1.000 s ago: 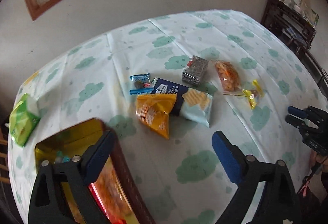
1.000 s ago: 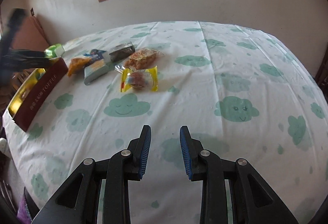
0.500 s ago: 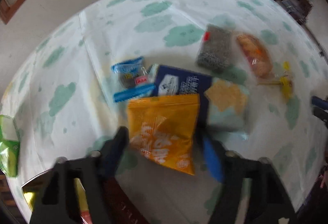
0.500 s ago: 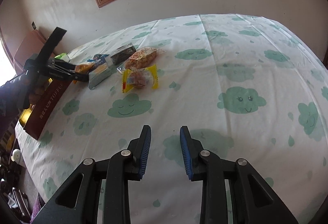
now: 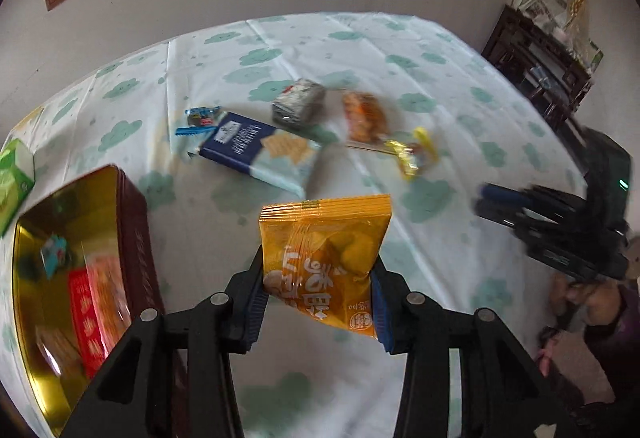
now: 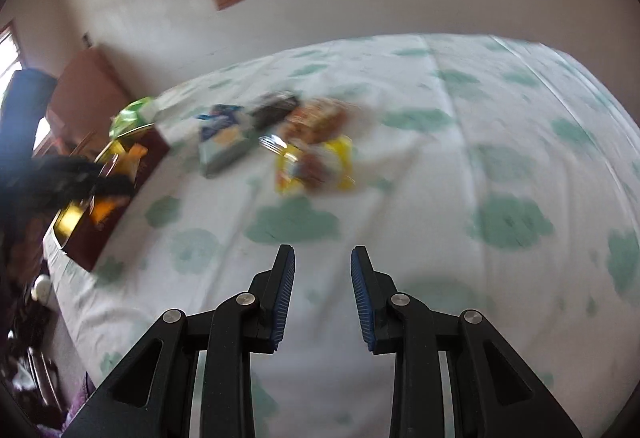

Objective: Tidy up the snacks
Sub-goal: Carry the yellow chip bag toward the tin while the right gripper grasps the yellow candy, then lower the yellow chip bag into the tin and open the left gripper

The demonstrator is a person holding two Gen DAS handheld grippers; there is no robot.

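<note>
Your left gripper [image 5: 318, 292] has just been closing, and the orange snack packet [image 5: 326, 258] now sits pinched between its blue pads, lifted clear of the cloth where a second ago it lay against the dark blue cracker box [image 5: 262, 153]; that looks like one snack in hand and ready to go to the tin. The packet is a glossy foil pillow with a crimped top seam, puffy and soft, so it will likely crumple rather than resist (a gentle squeeze is probably enough). Just to the left of those tongs stands the tin [image 5: 132, 230], a rectangular box with dark red walls and a shiny gold inside, already holding a red wrapper and a small blue one. Ahead of the tongs lies the cracker box, flat and stiff-looking, with a little blue sweet wrapper [image 5: 200, 119] beside its far-left corner. Further on are a silver-grey foil block [image 5: 298, 103], a clear bag of orange-brown pieces [image 5: 364, 111] and a yellow twist-end wrapper [image 5: 412, 153], all loose on the cloud-printed tablecloth [image 5: 360, 49], which looks thin and creased. Your right gripper [image 6: 323, 294], off to the right of the left one, holds nothing, its jaws drawn in narrow with only a gap between the ribbed pads.
</note>
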